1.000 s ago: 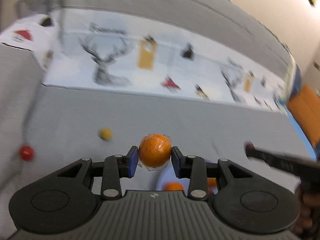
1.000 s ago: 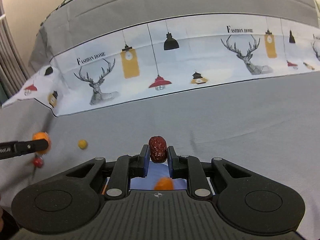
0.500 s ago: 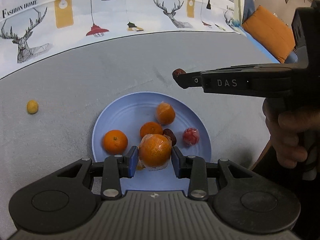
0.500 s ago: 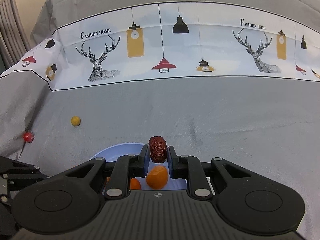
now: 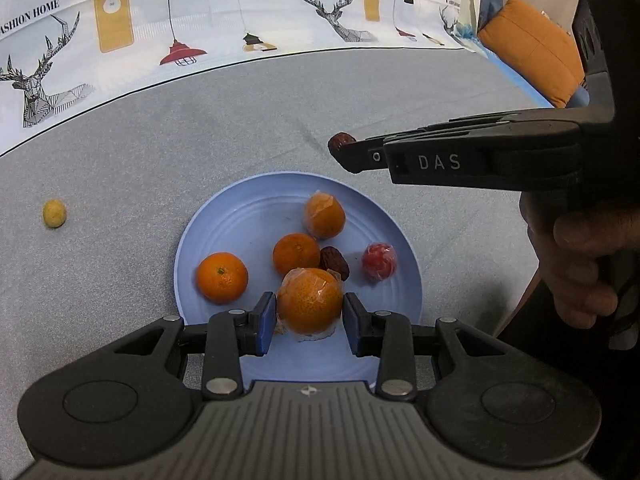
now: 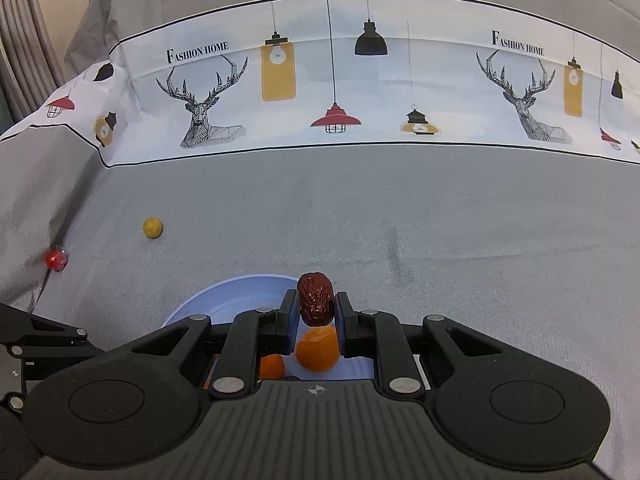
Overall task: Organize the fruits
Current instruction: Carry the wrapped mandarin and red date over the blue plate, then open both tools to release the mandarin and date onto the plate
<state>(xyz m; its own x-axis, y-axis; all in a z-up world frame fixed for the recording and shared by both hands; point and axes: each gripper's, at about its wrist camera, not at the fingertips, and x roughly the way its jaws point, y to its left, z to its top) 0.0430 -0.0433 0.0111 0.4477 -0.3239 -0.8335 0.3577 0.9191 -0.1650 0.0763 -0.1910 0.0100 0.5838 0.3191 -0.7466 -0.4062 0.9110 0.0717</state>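
Note:
My left gripper [image 5: 309,322] is shut on a plastic-wrapped orange [image 5: 310,304], held low over the near part of a blue plate [image 5: 240,216]. On the plate lie three more oranges [image 5: 222,277], a dark red date [image 5: 335,261] and a wrapped red fruit [image 5: 379,261]. My right gripper [image 6: 316,314] is shut on a wrinkled red date [image 6: 315,298] over the plate's far rim [image 6: 240,284]. In the left wrist view that gripper [image 5: 340,148] reaches in from the right, gripped by a person's hand [image 5: 580,264].
A small yellow fruit [image 6: 152,227] and a small red fruit [image 6: 55,260] lie on the grey cloth left of the plate. A white printed band [image 6: 360,80] crosses the cloth behind. An orange cushion [image 5: 532,48] sits far right.
My left gripper swung over and down to the plate with the wrapped orange, then stayed. My right gripper moved a little toward the plate's far rim, still holding the date.

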